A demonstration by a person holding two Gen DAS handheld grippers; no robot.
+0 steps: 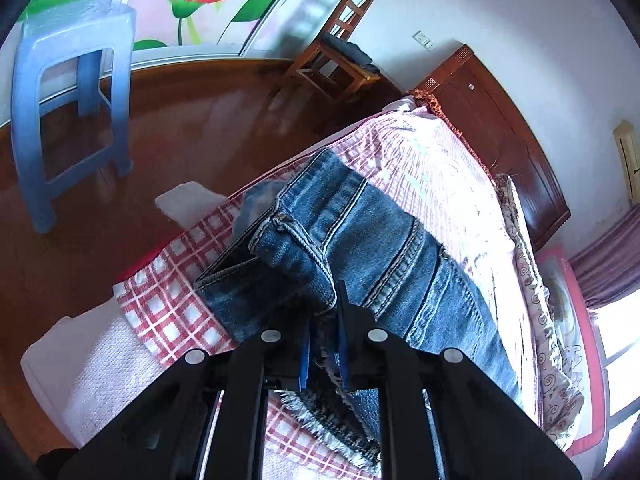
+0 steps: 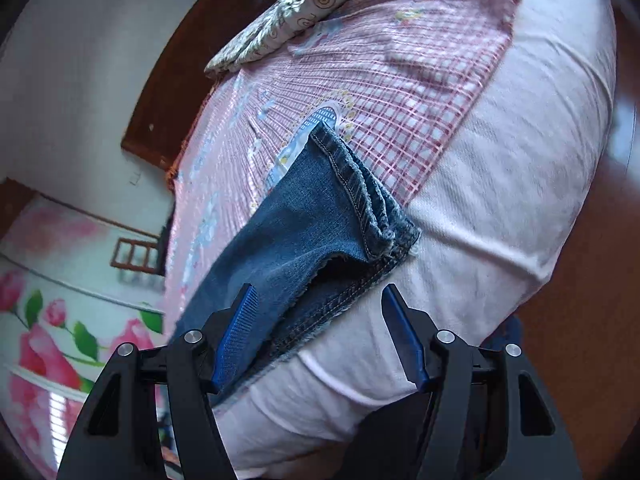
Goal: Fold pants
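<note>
Blue denim jeans (image 1: 360, 240) lie on a bed with a pink checked sheet (image 1: 420, 160). In the left wrist view my left gripper (image 1: 324, 344) is shut on a bunched fold of the jeans near the waistband, lifting the fabric; a frayed denim edge hangs below the jaws. In the right wrist view the jeans' leg ends (image 2: 320, 220) with hems lie on the sheet near the mattress edge. My right gripper (image 2: 320, 312) is open, its blue pads (image 2: 236, 332) straddling the leg end's near edge, not closed on it.
A blue plastic stool (image 1: 72, 100) stands on the brown wooden floor at left. A wooden chair (image 1: 340, 52) stands by the wall. A dark wooden headboard (image 1: 500, 132) and a patterned pillow (image 2: 304, 4) are at the bed's head. White mattress side (image 2: 500, 200) drops to the floor.
</note>
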